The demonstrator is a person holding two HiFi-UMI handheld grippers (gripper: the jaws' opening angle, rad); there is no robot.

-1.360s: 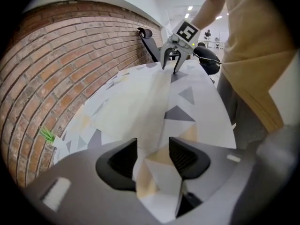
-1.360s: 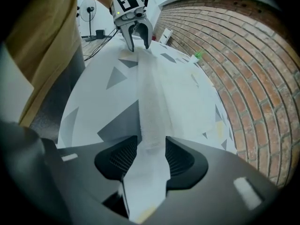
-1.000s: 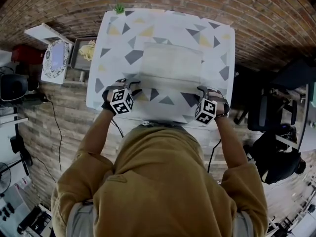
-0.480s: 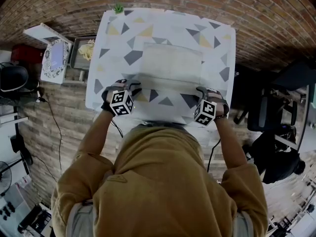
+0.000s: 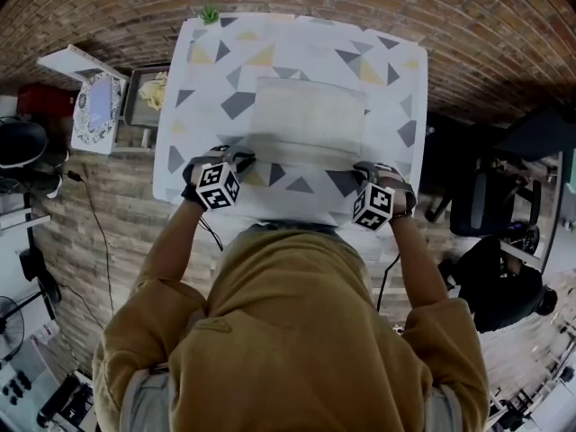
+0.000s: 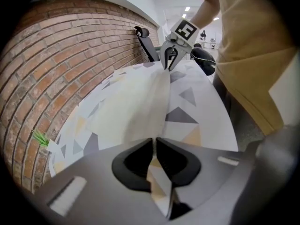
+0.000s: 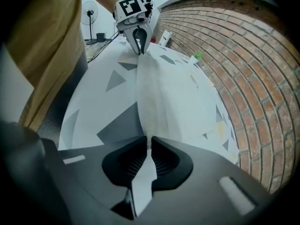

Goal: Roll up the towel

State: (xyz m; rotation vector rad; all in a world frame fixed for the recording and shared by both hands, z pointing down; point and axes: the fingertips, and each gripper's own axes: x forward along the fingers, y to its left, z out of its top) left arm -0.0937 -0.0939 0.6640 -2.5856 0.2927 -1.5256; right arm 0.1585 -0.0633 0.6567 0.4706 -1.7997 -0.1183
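Brick wall (image 6: 61, 46) along one long side, and in front of it a worktop (image 5: 396, 70) under a white cover printed with grey and yellow triangles. A little green sprig (image 5: 210, 13) sits at the far left corner.

The towel (image 5: 309, 111), pale and plain, lies spread flat across the middle of the worktop. Its far edge points toward the far edge of the worktop, and its near edge lies a little short of the near one. Both near corners are in play!

Over on the left, the left gripper (image 6: 154, 146) is angled down at the towel's near left corner. Its jaws are clenched, with a strip of the fabric pinched between the dark pads. On the other side, the right gripper (image 7: 149, 146) is at the near right corner, also angled down. Its jaws are closing, the towel's edge sits between them, and the pads are already pressing on the cloth.

The near edge of the towel runs as a straight ridge from one gripper across to the other. The rest of the sheet slopes away flat toward the wall side.

The person in a mustard top (image 5: 288, 331) stands at the near edge of the worktop, arms out to either corner. A dark chair (image 5: 490, 205) stands off beyond the right edge.
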